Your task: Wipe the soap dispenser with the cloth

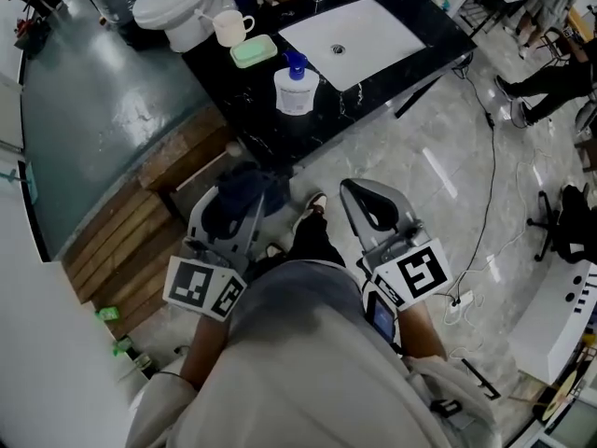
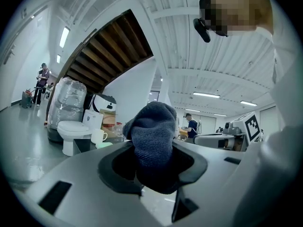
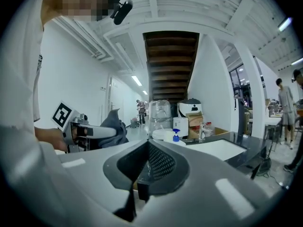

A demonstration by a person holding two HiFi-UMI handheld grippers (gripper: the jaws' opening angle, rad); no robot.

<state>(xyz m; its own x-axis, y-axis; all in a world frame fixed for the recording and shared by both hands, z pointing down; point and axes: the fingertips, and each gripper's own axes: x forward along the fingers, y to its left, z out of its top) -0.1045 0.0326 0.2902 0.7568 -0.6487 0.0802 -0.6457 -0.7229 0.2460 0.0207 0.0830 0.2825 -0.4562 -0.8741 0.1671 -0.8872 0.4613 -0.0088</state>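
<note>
The left gripper point(image 1: 233, 211) squeezes the dark cloth point(image 2: 154, 136). The right gripper point(image 1: 371, 205) is shut on nothing. Open floor lies ahead, so there is room to move. The soap dispenser point(image 1: 296, 87) stands near the black counter's point(image 1: 233, 110) front edge, not wiped yet

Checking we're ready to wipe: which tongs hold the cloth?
The left tongs: they are shut on the dark blue cloth. The right tongs are shut with nothing between them.
</note>
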